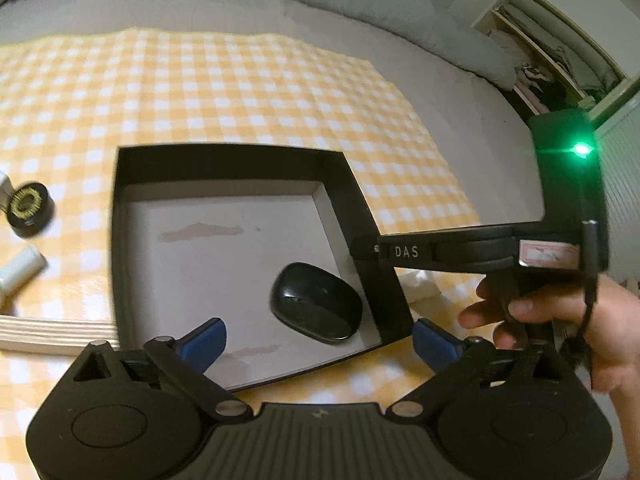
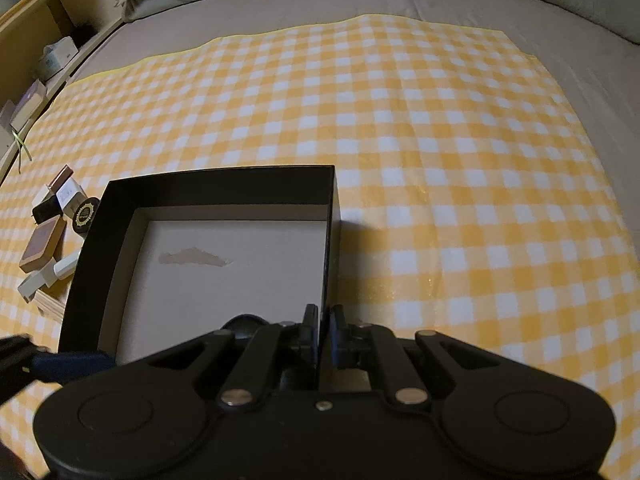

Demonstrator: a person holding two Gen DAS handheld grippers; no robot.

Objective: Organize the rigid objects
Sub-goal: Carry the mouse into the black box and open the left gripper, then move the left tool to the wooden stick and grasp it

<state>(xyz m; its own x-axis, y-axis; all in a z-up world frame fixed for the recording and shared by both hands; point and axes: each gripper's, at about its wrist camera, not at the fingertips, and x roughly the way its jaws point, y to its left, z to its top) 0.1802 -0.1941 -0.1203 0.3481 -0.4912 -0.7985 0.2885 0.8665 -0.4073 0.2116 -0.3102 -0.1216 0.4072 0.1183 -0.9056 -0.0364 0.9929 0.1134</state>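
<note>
A black box (image 1: 128,184) with a pale cardboard floor sits on the yellow checked cloth; it also shows in the right wrist view (image 2: 120,196). A black computer mouse (image 1: 316,308) lies in its near right corner, partly hidden in the right wrist view (image 2: 244,322). My left gripper (image 1: 320,340) is open and empty, its blue fingers (image 1: 204,342) low over the box's near edge. My right gripper (image 2: 323,332) is shut on the box's right wall (image 2: 330,240). In the left wrist view its body (image 1: 480,250) and the holding hand (image 1: 600,328) appear at right.
Left of the box lie a black round jar with a gold lid (image 1: 28,208), a white tube (image 1: 20,268), a wooden block (image 1: 52,334), and small boxes (image 2: 42,250). Shelves (image 2: 40,40) stand at the bed's left. Grey bedding (image 1: 440,28) lies behind the cloth.
</note>
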